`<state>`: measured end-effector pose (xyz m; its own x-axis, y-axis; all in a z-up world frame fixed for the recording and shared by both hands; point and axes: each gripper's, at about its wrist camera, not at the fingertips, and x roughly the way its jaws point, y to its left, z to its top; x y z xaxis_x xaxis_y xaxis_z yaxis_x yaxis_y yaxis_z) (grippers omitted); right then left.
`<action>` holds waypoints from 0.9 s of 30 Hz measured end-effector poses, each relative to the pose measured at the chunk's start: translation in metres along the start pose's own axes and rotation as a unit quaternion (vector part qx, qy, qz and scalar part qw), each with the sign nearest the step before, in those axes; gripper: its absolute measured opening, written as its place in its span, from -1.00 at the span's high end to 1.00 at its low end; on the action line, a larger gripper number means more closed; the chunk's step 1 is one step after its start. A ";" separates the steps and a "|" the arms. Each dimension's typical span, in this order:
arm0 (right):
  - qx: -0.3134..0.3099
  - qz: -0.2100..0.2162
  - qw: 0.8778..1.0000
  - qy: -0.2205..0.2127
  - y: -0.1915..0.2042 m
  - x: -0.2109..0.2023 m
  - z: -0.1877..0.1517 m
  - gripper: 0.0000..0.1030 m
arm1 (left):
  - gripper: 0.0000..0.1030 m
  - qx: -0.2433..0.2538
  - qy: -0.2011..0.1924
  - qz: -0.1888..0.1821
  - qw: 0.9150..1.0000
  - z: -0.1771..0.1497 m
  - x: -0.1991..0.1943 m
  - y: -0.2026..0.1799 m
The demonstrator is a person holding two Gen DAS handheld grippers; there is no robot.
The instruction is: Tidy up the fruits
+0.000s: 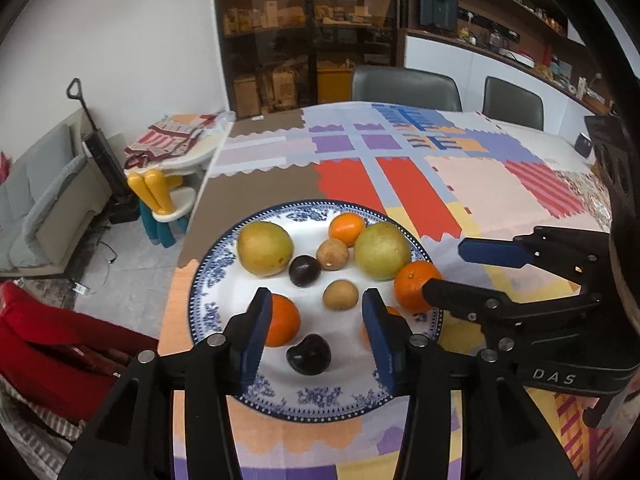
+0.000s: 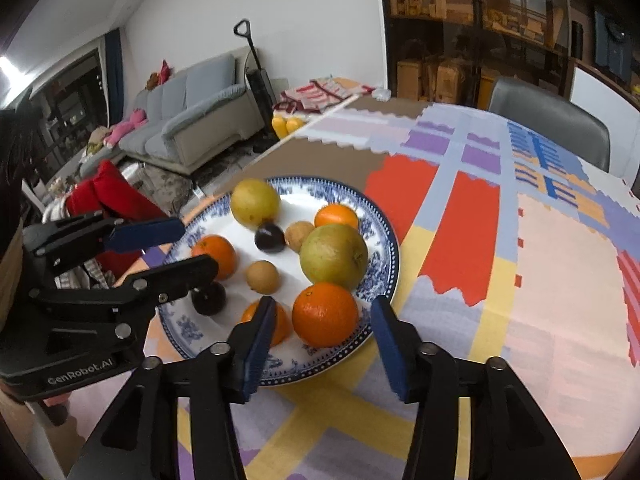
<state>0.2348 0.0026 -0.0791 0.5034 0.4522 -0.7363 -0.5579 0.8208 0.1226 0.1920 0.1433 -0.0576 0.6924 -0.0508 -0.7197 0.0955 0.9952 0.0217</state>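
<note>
Left gripper stands with jaws apart over the plate, a dark fruit loose between its fingers, an orange just outside its left finger. Right gripper is parted too, pads clear of the orange between them, green fruit just beyond

Grey sofa, red cushion, two grey chairs behind the patchwork tablecloth

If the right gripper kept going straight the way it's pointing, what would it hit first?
Most likely the near orange on the plate, which sits between the open right gripper fingers, though depth is hard to judge.
</note>
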 end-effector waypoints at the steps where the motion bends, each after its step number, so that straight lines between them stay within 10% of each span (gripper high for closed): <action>1: 0.000 -0.002 1.000 -0.004 0.000 -0.004 0.001 0.01 | 0.06 -0.003 -0.003 0.003 1.000 0.000 -0.004 0.000; 27: 0.054 -0.138 0.984 -0.098 -0.019 -0.164 -0.063 -0.64 | -0.98 0.001 -0.103 0.049 0.993 -0.022 -0.121 -0.089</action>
<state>0.1209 -0.1089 -0.0030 0.7491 0.2573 -0.6105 -0.3143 0.9492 0.0144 0.0837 0.0631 0.0125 0.8298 0.0306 -0.5573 0.0216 0.9960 0.0869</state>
